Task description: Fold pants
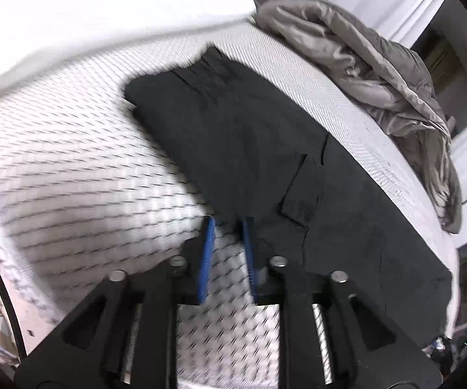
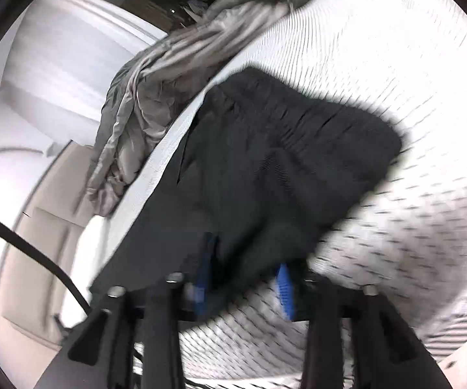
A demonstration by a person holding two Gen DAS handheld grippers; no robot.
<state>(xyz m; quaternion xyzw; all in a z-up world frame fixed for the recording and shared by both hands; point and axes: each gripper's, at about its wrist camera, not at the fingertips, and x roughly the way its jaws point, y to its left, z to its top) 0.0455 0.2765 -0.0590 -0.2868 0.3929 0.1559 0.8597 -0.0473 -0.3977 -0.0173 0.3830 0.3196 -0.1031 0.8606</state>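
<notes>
Black fabric pants [image 1: 249, 149]: long axis eleven to five, at twelve o'clock of released left claw [image 1: 227, 227]; right claw [image 2: 246, 259] released, over fabric.

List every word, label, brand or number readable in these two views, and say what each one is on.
None can be read. The black pants show no tag or logo. The patterned mattress, the gray comforter and the white pillow carry no lettering. The clutter at the frame edges is too blurred to read.
</notes>
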